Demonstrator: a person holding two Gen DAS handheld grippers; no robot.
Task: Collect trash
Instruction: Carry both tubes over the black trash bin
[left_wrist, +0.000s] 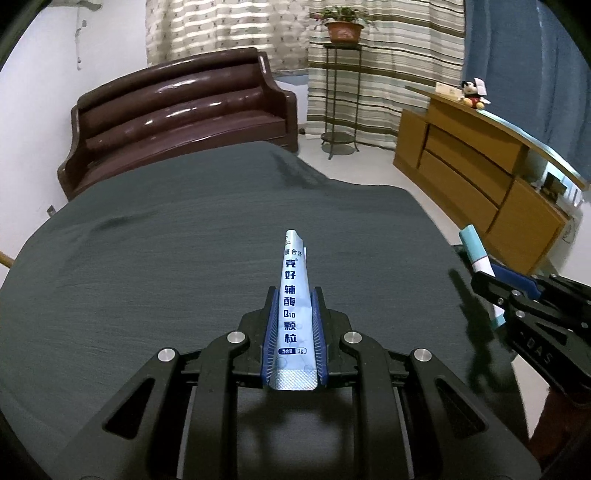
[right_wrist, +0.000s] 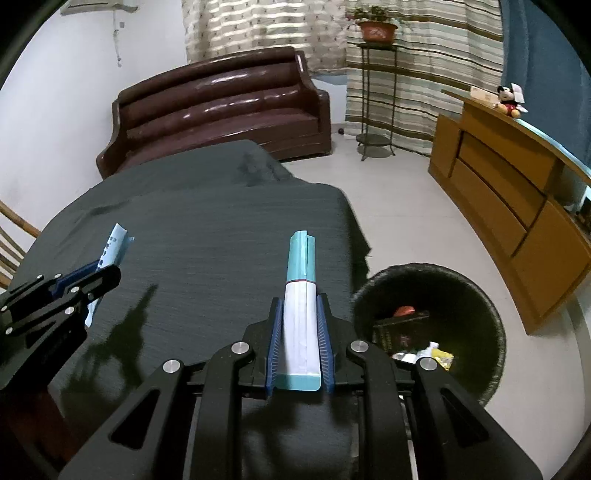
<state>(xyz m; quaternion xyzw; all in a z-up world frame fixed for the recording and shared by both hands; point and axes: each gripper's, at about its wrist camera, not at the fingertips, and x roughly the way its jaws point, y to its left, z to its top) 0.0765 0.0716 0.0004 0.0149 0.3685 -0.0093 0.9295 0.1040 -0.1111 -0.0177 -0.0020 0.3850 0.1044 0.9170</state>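
Note:
My left gripper (left_wrist: 294, 295) is shut on a pale blue sachet (left_wrist: 293, 295) printed with dark blue characters, held above the dark grey cloth-covered table (left_wrist: 166, 266). My right gripper (right_wrist: 301, 306) is shut on a white and teal sachet (right_wrist: 301, 295). In the left wrist view the right gripper (left_wrist: 484, 280) appears at the right edge with the white and teal sachet (left_wrist: 476, 251). In the right wrist view the left gripper (right_wrist: 105, 273) shows at the left with the pale blue sachet (right_wrist: 114, 243). A black waste bin (right_wrist: 476, 295) with some rubbish inside stands on the floor right of the table.
A dark brown sofa (left_wrist: 177, 110) stands beyond the table against the white wall. A wooden sideboard (left_wrist: 480, 173) runs along the right, with a plush toy (left_wrist: 472, 94) on top. A metal plant stand (left_wrist: 341, 96) carries a potted plant (left_wrist: 343, 26) before striped curtains. Light floor lies between table and sideboard.

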